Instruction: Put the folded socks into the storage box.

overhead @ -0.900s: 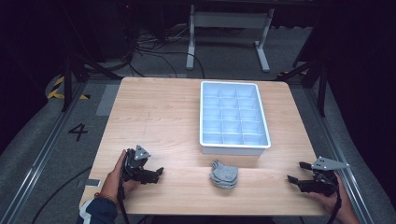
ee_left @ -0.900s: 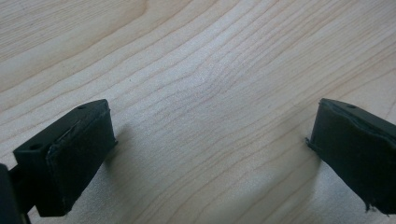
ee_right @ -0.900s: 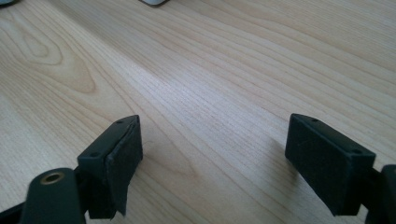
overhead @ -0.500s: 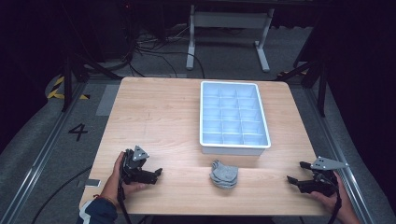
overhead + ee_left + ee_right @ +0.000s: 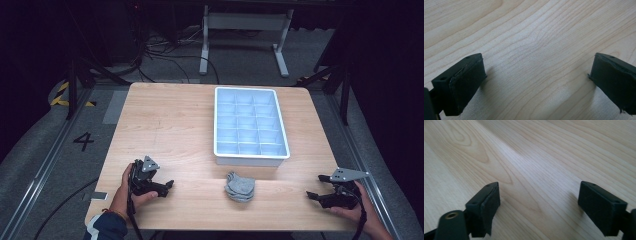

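Observation:
A small pile of grey cloth pieces (image 5: 240,186) lies on the wooden table (image 5: 170,125) near its front edge. Just behind it stands a white tray (image 5: 250,125) divided into several compartments, which look bare. My left gripper (image 5: 168,185) rests on the table at the front left, open, jaws wide apart over bare wood (image 5: 536,75). My right gripper (image 5: 312,187) rests at the front right, open too, with only wood grain between its jaws (image 5: 539,197). Both grippers point inward toward the cloth pile, each well apart from it.
Grey floor with a painted number 4 (image 5: 83,141) and rails lies left of the table. A metal stand (image 5: 245,30) and cables sit beyond the far edge. The table's left half is bare wood.

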A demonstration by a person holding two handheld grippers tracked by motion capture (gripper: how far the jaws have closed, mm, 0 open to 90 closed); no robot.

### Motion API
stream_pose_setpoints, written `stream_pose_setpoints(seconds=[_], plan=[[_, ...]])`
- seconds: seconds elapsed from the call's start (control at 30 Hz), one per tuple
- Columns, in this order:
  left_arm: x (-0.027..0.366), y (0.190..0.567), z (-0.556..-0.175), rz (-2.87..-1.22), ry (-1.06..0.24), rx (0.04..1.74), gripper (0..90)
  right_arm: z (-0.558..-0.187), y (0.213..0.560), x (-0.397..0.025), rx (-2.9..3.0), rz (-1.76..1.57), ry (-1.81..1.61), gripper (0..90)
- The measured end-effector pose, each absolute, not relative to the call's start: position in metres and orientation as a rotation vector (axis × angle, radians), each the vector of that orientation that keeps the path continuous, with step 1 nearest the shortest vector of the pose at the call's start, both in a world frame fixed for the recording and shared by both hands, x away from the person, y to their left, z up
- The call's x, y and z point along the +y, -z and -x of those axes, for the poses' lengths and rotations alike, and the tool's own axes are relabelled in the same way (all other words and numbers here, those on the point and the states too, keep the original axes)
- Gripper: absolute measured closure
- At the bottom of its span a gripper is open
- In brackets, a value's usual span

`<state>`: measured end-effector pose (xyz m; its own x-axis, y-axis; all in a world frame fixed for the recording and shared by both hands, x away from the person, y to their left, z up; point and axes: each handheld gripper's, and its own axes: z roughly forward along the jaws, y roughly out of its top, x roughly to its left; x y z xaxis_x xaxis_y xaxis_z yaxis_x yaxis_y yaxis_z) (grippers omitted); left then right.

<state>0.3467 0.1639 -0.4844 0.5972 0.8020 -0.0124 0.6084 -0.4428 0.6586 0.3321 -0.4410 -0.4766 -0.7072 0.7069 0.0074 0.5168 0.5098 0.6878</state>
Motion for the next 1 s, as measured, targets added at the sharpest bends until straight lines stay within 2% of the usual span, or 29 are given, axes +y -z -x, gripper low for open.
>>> stream_pose_setpoints(seconds=[0.4,0.63,1.0], plan=[[0.164,0.484,-0.347,-2.199,-0.402,1.111,0.2,-0.336,0.455,-0.399,2.576,-0.874,-1.174,27.0],[0.164,0.484,-0.347,-2.199,-0.402,1.111,0.2,-0.338,0.439,-0.347,2.634,-0.706,-1.186,32.0],[0.164,0.484,-0.347,-2.201,-0.401,1.110,0.2,-0.347,0.443,-0.278,2.682,-0.567,-1.175,36.0]])
